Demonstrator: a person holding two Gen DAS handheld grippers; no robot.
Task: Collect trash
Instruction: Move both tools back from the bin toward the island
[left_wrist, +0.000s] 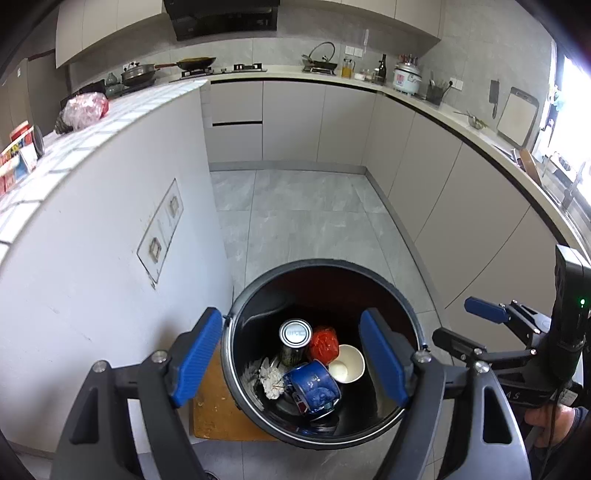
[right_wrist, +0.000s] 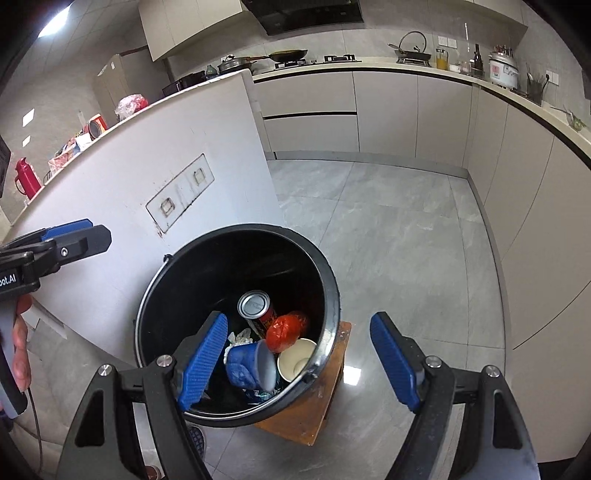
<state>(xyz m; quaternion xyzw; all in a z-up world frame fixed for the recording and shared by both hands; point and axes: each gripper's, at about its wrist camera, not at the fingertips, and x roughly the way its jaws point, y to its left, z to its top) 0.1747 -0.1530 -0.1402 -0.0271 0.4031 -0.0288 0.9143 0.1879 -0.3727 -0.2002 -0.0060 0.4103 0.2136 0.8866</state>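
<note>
Blue-padded fingers of your left gripper (left_wrist: 291, 363) frame the black bin (left_wrist: 415, 314) from above, spread apart with nothing between the pads; your right gripper (right_wrist: 301, 363) stands just as wide and empty, its left finger over the bin's mouth and its right finger over bare floor. Down in the bin lie a tall can (left_wrist: 294, 341) with a silver top, a red crumpled bag (left_wrist: 324, 344), a white paper cup (left_wrist: 347, 363), a blue can (left_wrist: 314, 386) tipped on its side and a wad of white paper (left_wrist: 269, 376). Your left view alone shows the right gripper out at the edge with your hand (left_wrist: 550, 422) on its handle; your right view alone shows a red jug (right_wrist: 26, 177) on the far end of the counter. The bin sits on a small wooden stool (right_wrist: 325, 398) set against a white half-wall (left_wrist: 110, 258) with a tiled top. Beyond is a grey tile floor (left_wrist: 306, 221), beige cabinets running around the corner, and a worktop carrying pans, bottles and a rice cooker (left_wrist: 406, 77).
</note>
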